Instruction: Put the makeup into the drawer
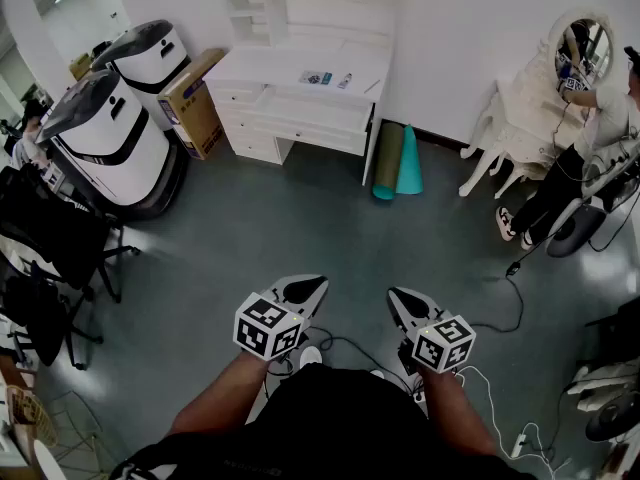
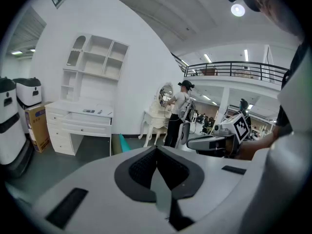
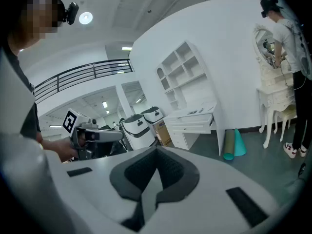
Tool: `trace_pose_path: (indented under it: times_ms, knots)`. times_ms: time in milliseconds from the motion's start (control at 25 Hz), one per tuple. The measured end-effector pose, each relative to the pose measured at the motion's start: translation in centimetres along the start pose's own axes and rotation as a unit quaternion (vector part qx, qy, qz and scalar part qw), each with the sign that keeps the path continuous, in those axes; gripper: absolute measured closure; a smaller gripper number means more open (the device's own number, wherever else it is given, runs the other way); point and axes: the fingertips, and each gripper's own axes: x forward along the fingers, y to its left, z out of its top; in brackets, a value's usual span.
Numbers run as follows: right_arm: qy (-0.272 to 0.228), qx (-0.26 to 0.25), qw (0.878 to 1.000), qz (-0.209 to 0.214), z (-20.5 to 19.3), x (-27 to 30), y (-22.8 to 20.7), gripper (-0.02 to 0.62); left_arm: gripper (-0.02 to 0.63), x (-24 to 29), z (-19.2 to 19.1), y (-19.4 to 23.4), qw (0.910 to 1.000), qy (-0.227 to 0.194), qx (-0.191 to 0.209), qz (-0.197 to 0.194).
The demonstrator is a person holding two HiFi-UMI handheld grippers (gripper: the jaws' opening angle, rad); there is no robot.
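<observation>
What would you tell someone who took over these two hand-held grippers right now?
Left hand-held gripper: shut, empty.
Right hand-held gripper: shut, empty.
Both are held low over the floor, far from the white dressing table.
Makeup lies on its top; the drawer below looks pulled out.
Done: makeup not yet picked up.
Left: walk over, pick up the makeup, place it in the drawer.
</observation>
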Motion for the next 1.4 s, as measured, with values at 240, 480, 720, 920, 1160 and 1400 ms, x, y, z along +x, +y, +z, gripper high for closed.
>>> trace_pose_path:
  times_ms: [240, 480, 720, 920, 1160, 1400]
  knots:
    - [-0.001, -0.003, 1.000, 0.002, 0.3, 0.6, 0.2, 0.569, 0.597, -0.2, 0.3, 0.4, 1.0000, 0.001, 0.004, -0.001]
    - [-0.006, -0.004, 1.000, 0.005, 0.4, 0.8, 0.1, 0.569, 0.597, 0.2, 0.1, 0.7, 1.0000, 0.006, 0.007, 0.003]
    - [-0.010, 0.013, 1.000, 0.005, 0.5, 1.3, 0.6, 0.568, 0.597, 0.0, -0.5, 1.4, 0.9999, 0.015, -0.001, 0.002]
    - [0.012, -0.006, 1.000, -0.013, -0.3, 2.7, 1.2, 0.566, 0.597, -0.5, -0.6, 2.6, 0.9998, 0.019, -0.002, -0.006]
    - [0.020, -0.001, 1.000, -0.019, -0.9, 4.6, 3.2, 0.566, 0.597, -2.0, -0.5, 4.6, 0.9995, 0.022, 0.010, -0.020]
    - [0.018, 0.015, 0.999, -0.040, -1.7, 6.9, 4.5, 0.568, 0.597, -3.3, -1.7, 6.6, 0.9986, 0.035, 0.013, -0.037]
